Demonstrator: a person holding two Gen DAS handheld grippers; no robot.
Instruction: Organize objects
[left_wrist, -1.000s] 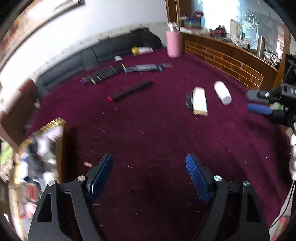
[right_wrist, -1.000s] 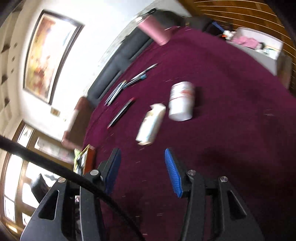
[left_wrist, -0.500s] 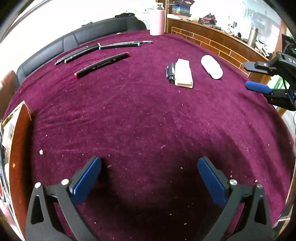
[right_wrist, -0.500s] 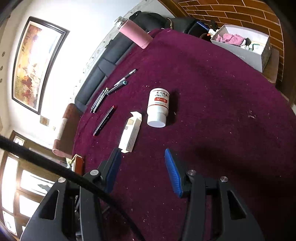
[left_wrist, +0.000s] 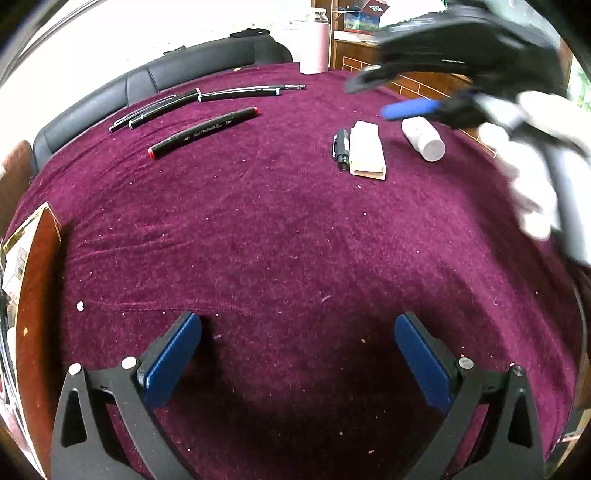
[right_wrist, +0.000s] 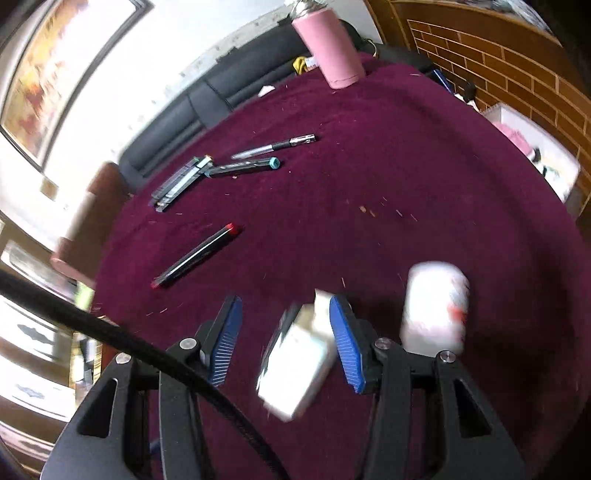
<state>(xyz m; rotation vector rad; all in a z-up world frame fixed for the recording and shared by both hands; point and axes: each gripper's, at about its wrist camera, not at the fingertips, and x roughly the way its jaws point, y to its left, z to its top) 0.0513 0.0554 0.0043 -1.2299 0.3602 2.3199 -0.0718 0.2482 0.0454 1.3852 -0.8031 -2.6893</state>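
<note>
Plainly white box (left_wrist: 366, 150) flat on maroon cloth (left_wrist: 280, 236), dark pen (left_wrist: 341, 147) alongside.

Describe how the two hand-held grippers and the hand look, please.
The left gripper has black triangular-cutout fingers, silver screws and blue ribbed pads. The right gripper is built the same, with a black braided cable crossing it. The hand holding it wears a white glove.

White box (right_wrist: 295, 369) and bottle (right_wrist: 436, 306) motion-blurred, gloved hand (left_wrist: 535, 177) smeared, framed picture (right_wrist: 55, 74) cut off
</note>
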